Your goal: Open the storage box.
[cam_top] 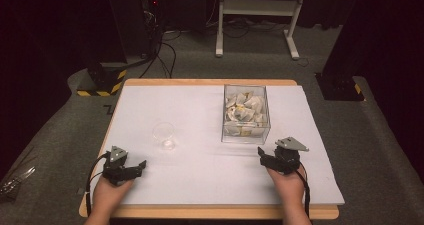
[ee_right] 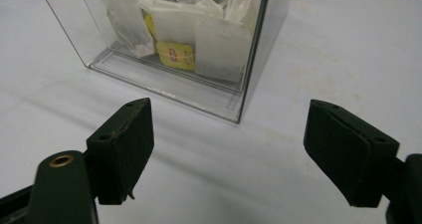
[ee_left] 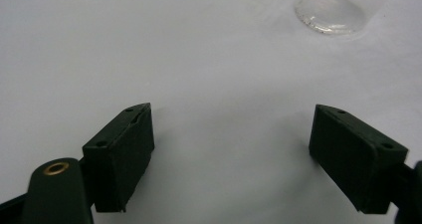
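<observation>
A clear plastic box (cam_top: 246,114) full of tea bags (cam_top: 245,107) stands on the white table cover (cam_top: 200,175), right of centre. An empty clear glass cup (cam_top: 164,136) sits left of it. My left gripper (cam_top: 140,166) rests near the front left, jaws open and empty, pointing toward the cup. In the left gripper view the cup (ee_left: 331,12) lies ahead at the upper right of the open left gripper (ee_left: 231,112). My right gripper (cam_top: 267,155) hovers just in front of the box, open with nothing between its jaws. The right gripper view shows the box (ee_right: 169,40) and a yellow-tagged tea bag (ee_right: 174,55) close ahead of the right gripper (ee_right: 226,107).
The wooden table edge (cam_top: 210,213) runs along the front. On the carpet behind the table stand a white frame (cam_top: 257,7), a black and yellow striped base (cam_top: 102,82) and a black base (cam_top: 340,85), with cables (cam_top: 165,50) trailing between them.
</observation>
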